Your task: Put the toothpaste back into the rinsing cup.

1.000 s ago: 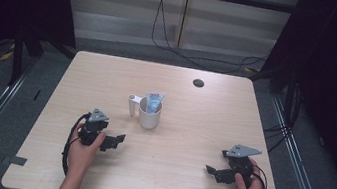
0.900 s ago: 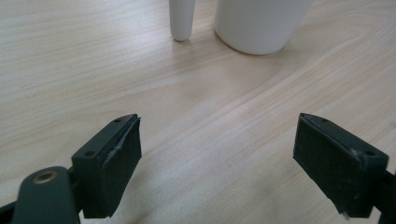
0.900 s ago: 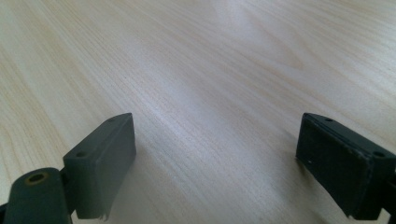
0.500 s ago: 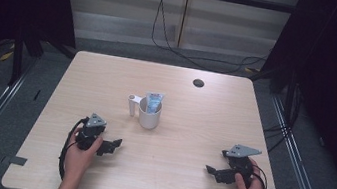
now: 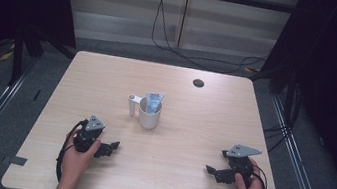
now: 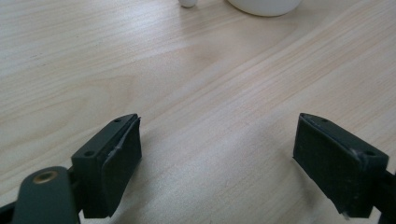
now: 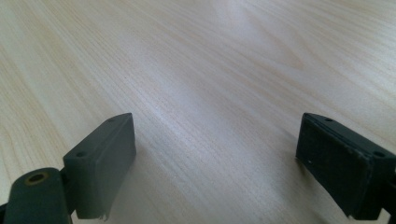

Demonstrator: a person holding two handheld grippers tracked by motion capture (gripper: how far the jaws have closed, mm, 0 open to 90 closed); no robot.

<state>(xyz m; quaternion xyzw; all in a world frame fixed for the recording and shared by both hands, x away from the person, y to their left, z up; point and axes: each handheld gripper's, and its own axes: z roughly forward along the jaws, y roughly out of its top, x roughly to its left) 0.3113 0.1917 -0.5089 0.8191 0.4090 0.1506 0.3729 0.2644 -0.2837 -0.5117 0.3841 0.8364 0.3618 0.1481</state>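
Observation:
A white mug (image 5: 149,114) stands near the middle of the wooden table (image 5: 202,125), with a blue and white packet (image 5: 155,102) upright inside it. Its handle points left. My left gripper (image 5: 109,148) rests low on the table in front of the mug and to its left, open, with nothing between its jaws. In the left gripper view the mug's base (image 6: 264,5) sits at the top edge, well beyond the open left gripper (image 6: 219,140). My right gripper (image 5: 213,173) lies near the front right corner, open and empty. Bare wood lies between the jaws of the right gripper (image 7: 217,140).
A small black round grommet (image 5: 198,83) is set in the table at the back right. Cables hang behind the far edge. Dark frames and rails flank both sides of the table.
My left gripper has drawn back a little toward the near edge and settled lower on the table. The right gripper and the mug have not moved.

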